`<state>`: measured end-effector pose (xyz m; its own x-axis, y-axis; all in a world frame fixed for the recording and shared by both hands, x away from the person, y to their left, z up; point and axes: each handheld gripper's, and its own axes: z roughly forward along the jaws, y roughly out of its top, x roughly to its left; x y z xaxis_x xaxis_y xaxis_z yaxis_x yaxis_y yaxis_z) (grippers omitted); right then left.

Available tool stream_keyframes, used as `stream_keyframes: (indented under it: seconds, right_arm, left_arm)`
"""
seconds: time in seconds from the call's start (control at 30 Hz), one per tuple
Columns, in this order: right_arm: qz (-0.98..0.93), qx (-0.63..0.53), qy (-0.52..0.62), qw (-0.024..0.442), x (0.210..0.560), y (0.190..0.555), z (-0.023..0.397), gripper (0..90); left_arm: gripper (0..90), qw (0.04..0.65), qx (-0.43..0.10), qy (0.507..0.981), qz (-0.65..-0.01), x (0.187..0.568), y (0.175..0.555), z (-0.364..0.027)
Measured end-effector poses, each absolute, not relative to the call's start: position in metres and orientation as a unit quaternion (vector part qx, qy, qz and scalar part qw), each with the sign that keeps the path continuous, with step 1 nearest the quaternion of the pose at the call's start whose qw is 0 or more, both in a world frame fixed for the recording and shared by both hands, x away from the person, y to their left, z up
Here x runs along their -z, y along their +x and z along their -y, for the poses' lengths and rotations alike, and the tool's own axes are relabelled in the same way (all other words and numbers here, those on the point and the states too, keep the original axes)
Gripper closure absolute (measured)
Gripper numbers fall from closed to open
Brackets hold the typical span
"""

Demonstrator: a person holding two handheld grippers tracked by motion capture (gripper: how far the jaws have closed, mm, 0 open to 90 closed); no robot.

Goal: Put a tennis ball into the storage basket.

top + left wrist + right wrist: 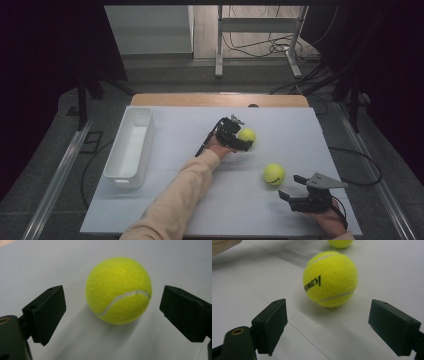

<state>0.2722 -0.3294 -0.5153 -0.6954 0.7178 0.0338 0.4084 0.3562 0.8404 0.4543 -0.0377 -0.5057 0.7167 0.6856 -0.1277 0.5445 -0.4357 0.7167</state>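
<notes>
Far ball (118, 290) sits mid-table between the spread left gripper (239, 136) jaws; centre, then squeeze evenly. Right gripper (292, 189), also spread, faces near ball (274, 174).

- The table (280, 120) has a pale white top, with a strip of bare wood (220, 99) showing along its far edge.
- Grey floor (55, 165) lies around it, with black cables (280, 47) trailing across it at the back.
- A white metal frame on two legs (260, 40) stands beyond the table.
- Dark curtains (45, 60) hang on both sides.
- A pale wall panel (147, 30) sits far left at the back.
</notes>
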Motion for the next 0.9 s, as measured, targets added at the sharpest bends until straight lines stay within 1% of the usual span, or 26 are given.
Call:
stream_keyframes:
  seconds: [0.33,0.6,0.7,0.8,0.83,0.87,0.9]
  right_arm:
    - [-0.806,-0.445,0.351,0.174,0.515,0.272,0.33,16.0]
    - [-0.806,-0.445,0.351,0.173,0.515,0.272,0.33,16.0]
    - [-0.806,-0.445,0.351,0.174,0.515,0.273,0.33,16.0]
    - [-0.806,-0.445,0.351,0.174,0.515,0.273,0.33,16.0]
    - [-0.806,-0.444,0.351,0.174,0.515,0.272,0.33,16.0]
    - [-0.806,-0.444,0.351,0.174,0.515,0.272,0.33,16.0]
    - [-0.806,-0.444,0.351,0.174,0.515,0.272,0.33,16.0]
  left_arm:
    - [7.6,0.387,-0.084,0.845,-0.359,0.511,0.46,0.049]
    - [7.9,0.373,-0.088,0.85,-0.361,0.516,0.464,0.056]
    - [9.5,0.371,-0.086,0.85,-0.364,0.518,0.465,0.056]
    - [17.6,0.372,-0.081,0.851,-0.362,0.518,0.465,0.055]
    - [22.5,0.377,-0.076,0.85,-0.36,0.517,0.465,0.055]
    - [25.5,0.375,-0.079,0.852,-0.357,0.517,0.464,0.056]
    - [25.9,0.373,-0.082,0.853,-0.357,0.516,0.463,0.056]
